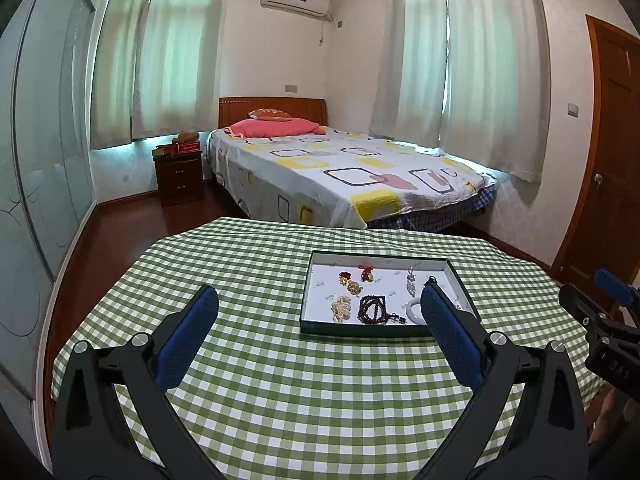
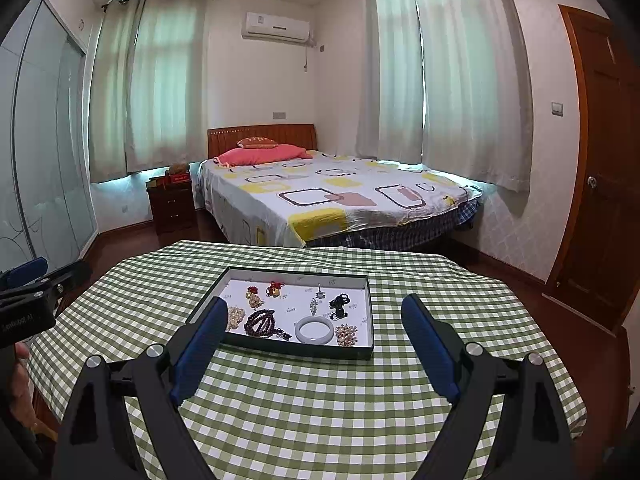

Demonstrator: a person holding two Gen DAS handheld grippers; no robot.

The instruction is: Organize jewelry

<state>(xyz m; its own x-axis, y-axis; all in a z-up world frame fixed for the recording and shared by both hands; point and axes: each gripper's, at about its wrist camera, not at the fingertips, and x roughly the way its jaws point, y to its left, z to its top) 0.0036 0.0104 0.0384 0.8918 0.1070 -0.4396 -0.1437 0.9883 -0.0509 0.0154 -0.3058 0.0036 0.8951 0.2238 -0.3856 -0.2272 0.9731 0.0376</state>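
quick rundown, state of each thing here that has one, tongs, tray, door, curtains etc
left tongs: open, empty, above the table
right tongs: open, empty, above the table
tray: lidless, flat on the checked cloth, jewelry inside
bead bracelet: loose in tray
white bangle: lying flat in tray
door: closed
curtains: drawn
bed: made
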